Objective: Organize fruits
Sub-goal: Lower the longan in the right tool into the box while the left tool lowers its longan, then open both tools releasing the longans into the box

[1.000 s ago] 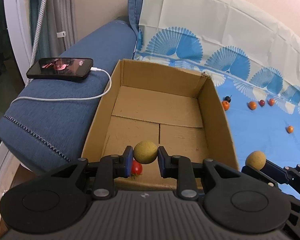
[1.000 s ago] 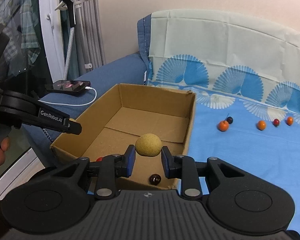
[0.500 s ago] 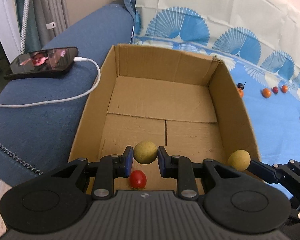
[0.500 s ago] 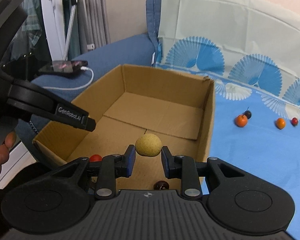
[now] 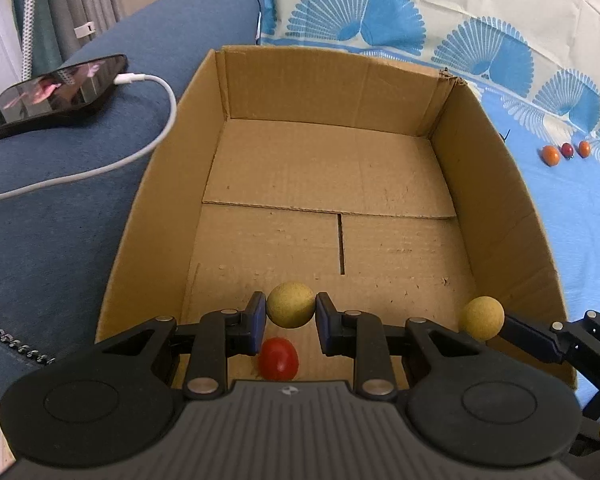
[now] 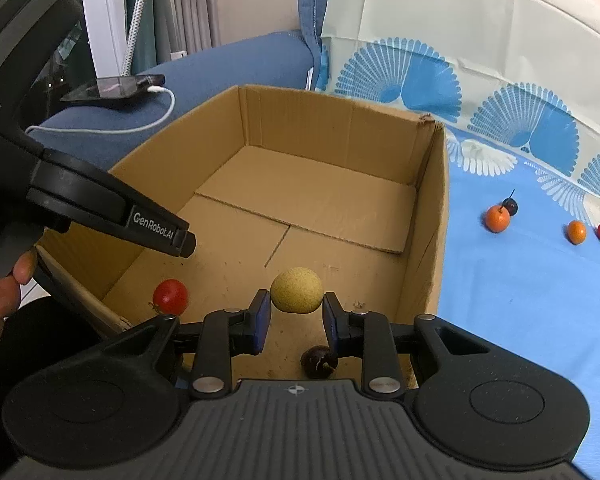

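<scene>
My left gripper [image 5: 291, 312] is shut on a yellow-brown round fruit [image 5: 291, 305] and holds it over the near end of the open cardboard box [image 5: 332, 80]. My right gripper [image 6: 296, 312] is shut on a like yellow-brown fruit [image 6: 296, 289] over the box's near right part; it also shows in the left wrist view [image 5: 481, 317]. On the box floor lie a red tomato [image 5: 278, 358], also seen from the right [image 6: 170, 296], and a dark fruit [image 6: 319, 361].
Small orange and dark red fruits lie on the blue patterned cloth right of the box [image 6: 497, 218] [image 6: 576, 232] [image 5: 551, 155]. A phone [image 5: 56, 92] with a white cable [image 5: 140, 152] rests on the blue sofa arm, left of the box.
Both grippers have moved forward and tilted down over the box with their fruits still held. The tomato and the dark fruit on the box floor show more fully.
</scene>
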`<state>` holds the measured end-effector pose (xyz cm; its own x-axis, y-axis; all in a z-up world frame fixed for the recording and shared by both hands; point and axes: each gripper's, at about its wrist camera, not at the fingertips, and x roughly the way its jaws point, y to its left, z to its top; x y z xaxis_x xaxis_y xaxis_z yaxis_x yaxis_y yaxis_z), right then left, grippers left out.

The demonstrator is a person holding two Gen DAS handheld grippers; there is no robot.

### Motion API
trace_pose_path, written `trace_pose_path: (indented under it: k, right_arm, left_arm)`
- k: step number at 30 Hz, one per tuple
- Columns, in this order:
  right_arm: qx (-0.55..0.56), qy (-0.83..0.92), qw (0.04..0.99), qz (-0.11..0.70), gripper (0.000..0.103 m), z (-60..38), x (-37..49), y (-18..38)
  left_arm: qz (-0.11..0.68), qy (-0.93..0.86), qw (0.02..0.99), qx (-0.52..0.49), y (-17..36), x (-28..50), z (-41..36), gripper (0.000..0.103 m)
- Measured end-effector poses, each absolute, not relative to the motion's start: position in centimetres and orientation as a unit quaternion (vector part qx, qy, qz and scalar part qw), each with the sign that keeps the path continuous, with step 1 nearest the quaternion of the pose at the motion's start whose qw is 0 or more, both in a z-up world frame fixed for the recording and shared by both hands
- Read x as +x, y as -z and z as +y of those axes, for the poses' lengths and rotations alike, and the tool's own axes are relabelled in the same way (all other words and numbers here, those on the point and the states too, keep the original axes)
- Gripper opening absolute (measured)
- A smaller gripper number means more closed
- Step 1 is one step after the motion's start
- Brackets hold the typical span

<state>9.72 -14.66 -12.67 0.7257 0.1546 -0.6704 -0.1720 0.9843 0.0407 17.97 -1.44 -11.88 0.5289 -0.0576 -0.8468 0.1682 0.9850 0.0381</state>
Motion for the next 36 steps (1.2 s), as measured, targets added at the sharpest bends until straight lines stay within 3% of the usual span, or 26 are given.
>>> trace_pose_path:
  k: [15,17,18,19,20,22,25,31,36]
  right_arm:
    - [-0.028,-0.093,0.926,0.365,0.029,-14.4,10.6,13.7]
    - [-0.032,-0.095,0.925,0.365,0.030,-14.4,10.7,13.7]
    - [-0.037,-0.098,0.925,0.366,0.031,-14.4,10.7,13.7]
    - [-0.042,-0.099,0.925,0.365,0.042,-14.3,10.7,13.6]
    - [-0.047,-0.097,0.926,0.362,0.050,-14.3,10.7,13.4]
    - [-0.052,-0.090,0.931,0.351,0.076,-14.4,10.5,12.9]
    - [-0.056,-0.082,0.935,0.340,0.086,-14.6,9.7,12.0]
    - [-0.050,-0.088,0.935,0.339,0.102,-14.7,6.9,10.0]
    - [-0.050,-0.095,0.938,0.329,0.102,-14.8,3.8,8.0]
  left_arm:
    - [0.488,0.071,0.866,0.077,13.5,19.0,-2.2,0.030]
    - [0.483,0.071,0.869,0.083,13.3,19.0,-2.3,0.042]
    - [0.478,0.071,0.871,0.085,13.2,19.0,-2.3,0.066]
    - [0.471,0.072,0.875,0.087,13.0,18.9,-2.4,0.095]
    - [0.461,0.069,0.880,0.090,12.7,18.7,-2.4,0.103]
    - [0.437,0.068,0.891,0.099,11.9,18.2,-2.5,0.103]
    - [0.436,0.077,0.889,0.116,11.2,17.6,-2.8,0.103]
    - [0.440,0.079,0.888,0.103,9.3,14.4,-1.9,0.103]
    - [0.448,0.078,0.885,0.095,8.4,11.3,-1.1,0.103]
